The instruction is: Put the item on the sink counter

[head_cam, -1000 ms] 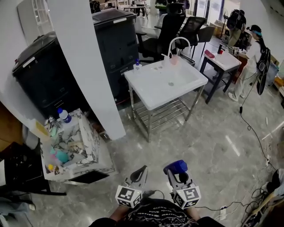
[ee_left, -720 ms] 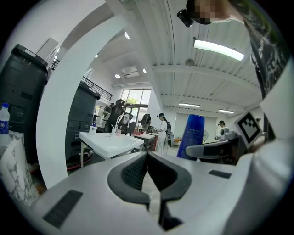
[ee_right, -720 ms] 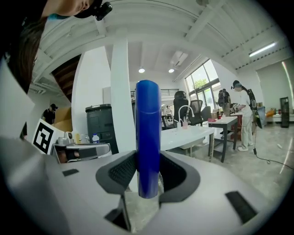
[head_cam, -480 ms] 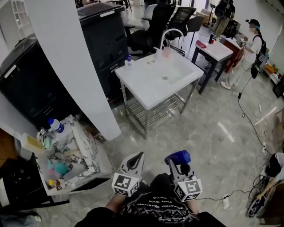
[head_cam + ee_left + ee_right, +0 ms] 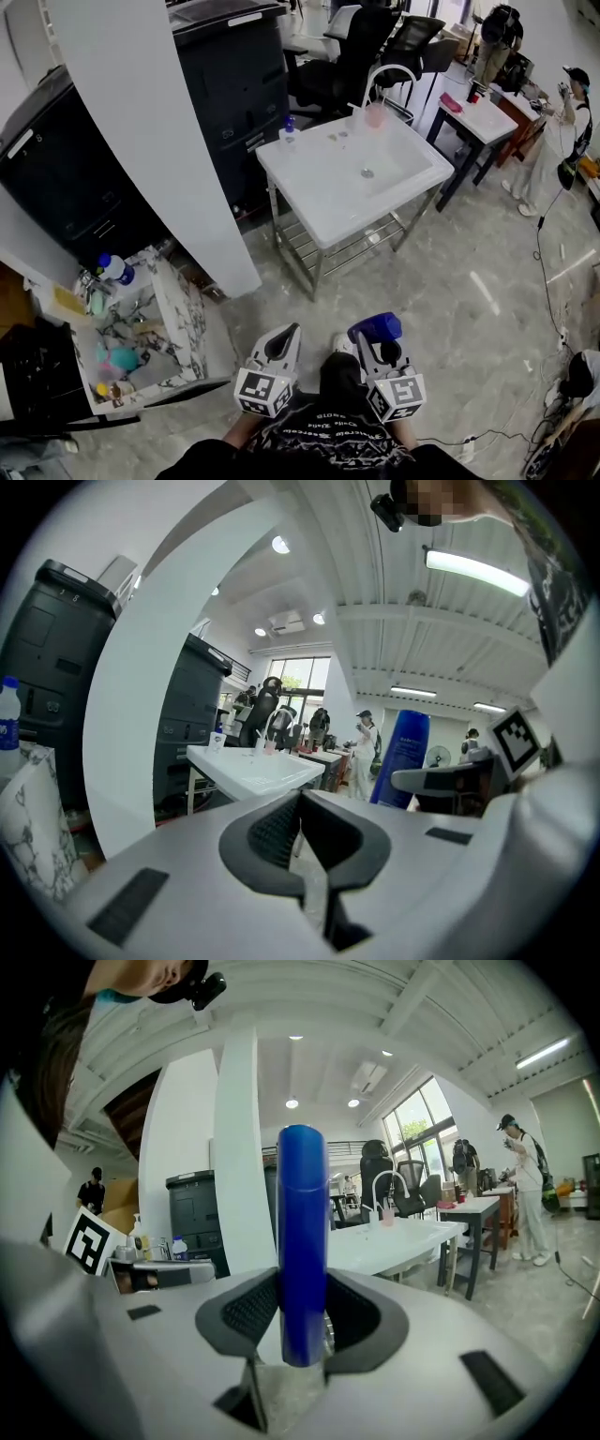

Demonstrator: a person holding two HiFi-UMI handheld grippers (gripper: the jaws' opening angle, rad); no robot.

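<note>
Right gripper (image 5: 380,351) clamped on blue bottle (image 5: 302,1241), grip unchanged. Left gripper (image 5: 284,340) pinched shut, empty. Sink counter (image 5: 323,202) ahead of both, slightly nearer than second ago: carry underway, placement pending.

Daylight and ceiling lamps light the head view brightly and evenly. The glossy grey marble-pattern floor (image 5: 483,291) carries pale streaks of glare. The white square sink counter (image 5: 347,192) is nearly blown out, and the tall black cabinets (image 5: 234,84) lose detail in shadow. Straight lines bow toward the edges.

Both gripper views are round fisheye pictures with black corners and strong bending at the rim. In the left gripper view, the long ceiling tube lamp (image 5: 483,571) and the far window (image 5: 302,672) burn white. In the right gripper view, the tall blue cylindrical bottle (image 5: 302,1241) shows a soft lengthwise sheen, and the foreground nearest the lens is blurred.
</note>
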